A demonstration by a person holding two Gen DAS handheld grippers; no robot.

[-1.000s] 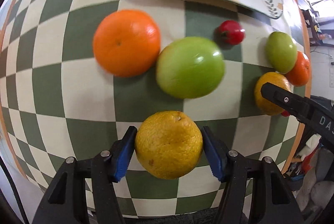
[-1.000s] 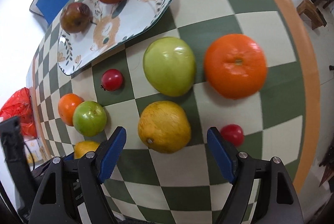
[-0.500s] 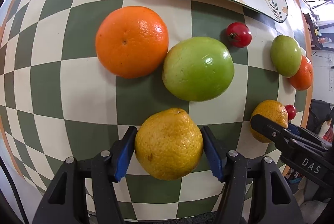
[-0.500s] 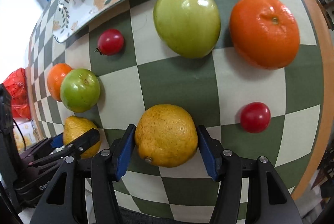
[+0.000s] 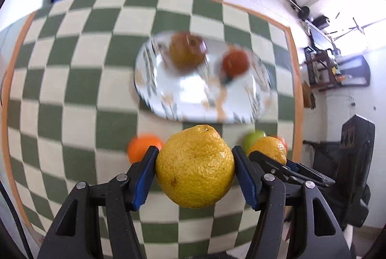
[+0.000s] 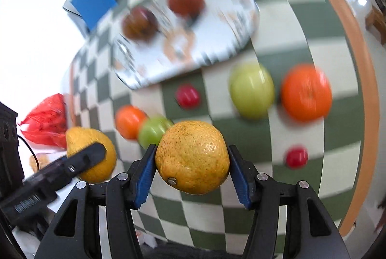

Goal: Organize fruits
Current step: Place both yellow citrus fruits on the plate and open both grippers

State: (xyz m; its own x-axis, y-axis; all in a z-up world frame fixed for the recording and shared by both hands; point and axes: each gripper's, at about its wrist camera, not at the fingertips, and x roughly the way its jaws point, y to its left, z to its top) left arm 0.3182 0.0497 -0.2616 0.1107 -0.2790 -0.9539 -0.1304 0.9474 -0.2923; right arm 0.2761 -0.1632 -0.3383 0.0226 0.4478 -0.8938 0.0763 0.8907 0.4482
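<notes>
Each gripper's got a yellow citrus clamped up off the checkered table [image 5: 72,94]: the left gripper [image 5: 195,171] squeezes a bumpy yellow one [image 5: 195,166] between its blue pads, the right gripper [image 6: 191,166] pinches a smoother yellow-orange one [image 6: 192,157]. Further back sits the patterned plate [image 5: 193,99], pretty blurry, with a brownish apple [image 5: 187,51] and a reddish-brown fruit [image 5: 236,62] on it. Loose on the cloth: big orange [image 6: 306,92], green apple [image 6: 252,91], two small red fruits [image 6: 187,96], a small orange [image 6: 129,122] touching a small green fruit [image 6: 152,129].

The left claw [image 5: 195,171] and right claw [image 6: 191,167] (blue pads) are each clamped on a load.
</notes>
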